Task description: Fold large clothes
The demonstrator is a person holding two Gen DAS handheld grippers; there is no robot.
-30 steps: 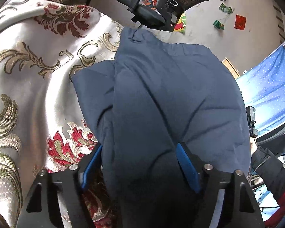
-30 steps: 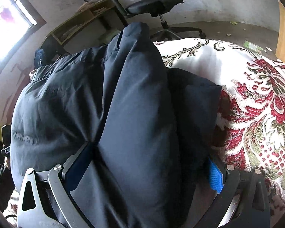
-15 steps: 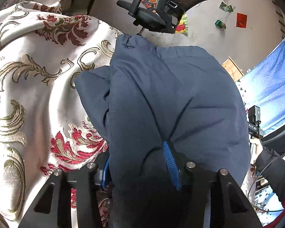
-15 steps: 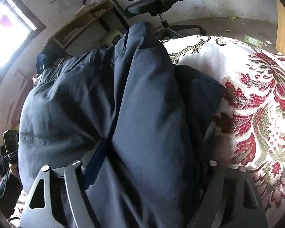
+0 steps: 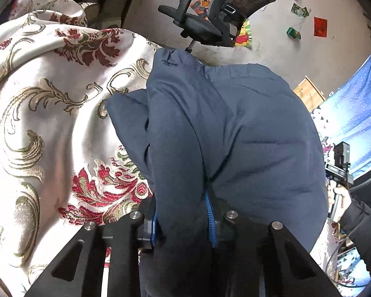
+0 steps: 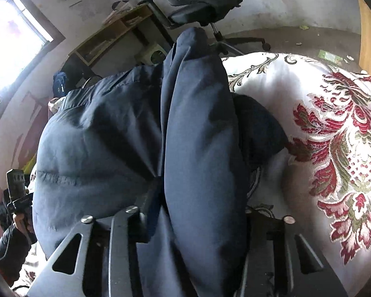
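Observation:
A puffy dark navy jacket [image 5: 235, 128] lies on a white bedspread with red and gold flower patterns [image 5: 42, 113]. It also fills the right wrist view [image 6: 126, 136]. My left gripper [image 5: 181, 212] is shut on a thick fold of the jacket; the blue pads [image 5: 211, 222] press into the cloth. My right gripper [image 6: 200, 205] is shut on a thick fold of the jacket too, with its pads hidden by the cloth. A folded sleeve or flap [image 5: 128, 113] sticks out to the side under the top layer.
A black office chair [image 5: 220, 22] stands beyond the bed; it also shows in the right wrist view [image 6: 200, 2]. A wooden shelf [image 6: 111, 34] stands by the wall. Another person's hand holds a black device [image 5: 338, 168] at the bed's edge. A blue cloth [image 5: 356, 123] hangs nearby.
Both grippers have closed from wide open onto folds of the jacket. The cloth now bunches and creases around the pads.

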